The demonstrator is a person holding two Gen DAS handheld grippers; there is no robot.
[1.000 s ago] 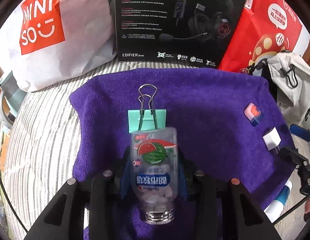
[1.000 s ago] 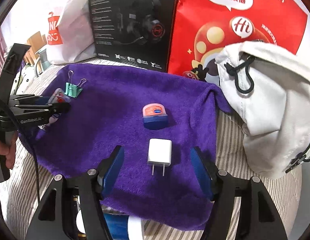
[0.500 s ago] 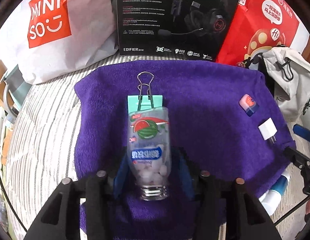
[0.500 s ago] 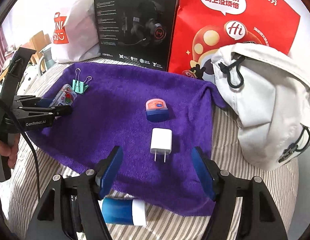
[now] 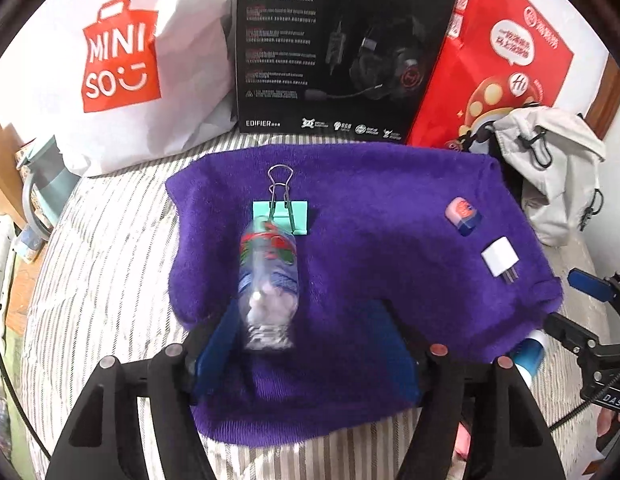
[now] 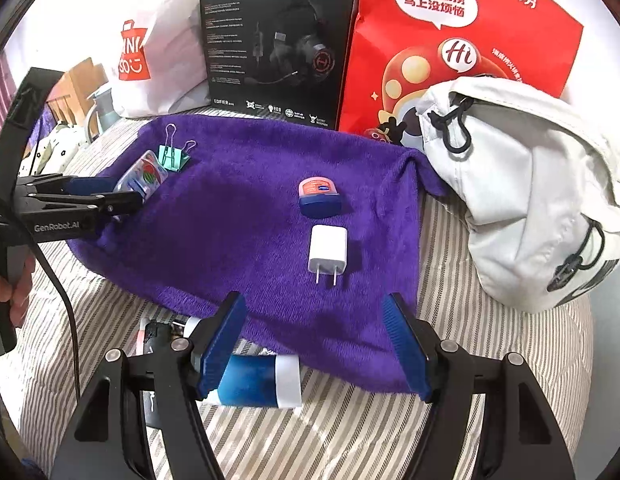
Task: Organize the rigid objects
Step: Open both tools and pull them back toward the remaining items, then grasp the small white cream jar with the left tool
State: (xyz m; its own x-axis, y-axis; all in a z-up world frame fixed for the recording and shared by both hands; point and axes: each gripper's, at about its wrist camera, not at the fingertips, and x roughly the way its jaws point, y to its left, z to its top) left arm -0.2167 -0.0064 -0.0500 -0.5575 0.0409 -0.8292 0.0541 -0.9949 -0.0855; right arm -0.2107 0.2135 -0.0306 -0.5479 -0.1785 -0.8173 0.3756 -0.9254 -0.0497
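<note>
A clear candy bottle with a watermelon label lies on the purple towel, its base against a green binder clip. My left gripper is just behind the bottle with its jaws opening. The bottle's cap end sits near the left pad, and neither pad presses on it. My right gripper stands open over the towel's near edge with nothing between its fingers. Ahead of it lie a white charger plug and a small blue jar with a pink lid. The right wrist view also shows the bottle, the clip and the left gripper.
A blue-and-white tube lies on the striped bedding under my right gripper's left finger. At the back stand a white Miniso bag, a black headset box and a red paper bag. A white drawstring bag sits at the right.
The left jaws have spread and let go of the candy bottle, which now lies on the towel. Both grippers have drawn back, and the blue tube has come into the right wrist view.
</note>
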